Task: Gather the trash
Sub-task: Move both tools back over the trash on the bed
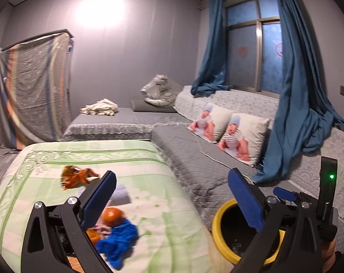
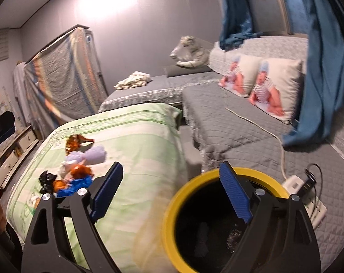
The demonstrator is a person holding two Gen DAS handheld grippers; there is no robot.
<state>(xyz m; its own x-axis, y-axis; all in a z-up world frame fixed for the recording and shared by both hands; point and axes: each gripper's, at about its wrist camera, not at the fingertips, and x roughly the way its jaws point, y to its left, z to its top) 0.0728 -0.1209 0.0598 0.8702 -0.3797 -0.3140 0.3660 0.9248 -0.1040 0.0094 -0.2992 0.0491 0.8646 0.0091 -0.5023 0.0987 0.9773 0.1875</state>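
From the left wrist view, the left gripper (image 1: 172, 198) has its blue-padded jaws spread wide with nothing between them. Beyond and to the left of its left finger, trash lies on a green-and-white bedspread (image 1: 135, 159): an orange wrapper (image 1: 77, 177) farther off, and close behind that finger a blue crumpled scrap (image 1: 118, 238) with an orange round piece (image 1: 112, 215) touching it. Behind its right finger stands a yellow-rimmed bin (image 1: 219, 227) with a dark inside, set between the bedspread and a grey quilted sofa (image 1: 194, 159). From the right wrist view, the right gripper (image 2: 172, 192) also has its jaws apart and empty. The yellow-rimmed bin sits just below and ahead of it, its right finger over the rim. Left of the left finger, the trash pile (image 2: 76, 170) rests on the bedspread, with the orange wrapper beyond it. A white power strip (image 2: 312, 202) lies on the sofa to the right of the gripper.
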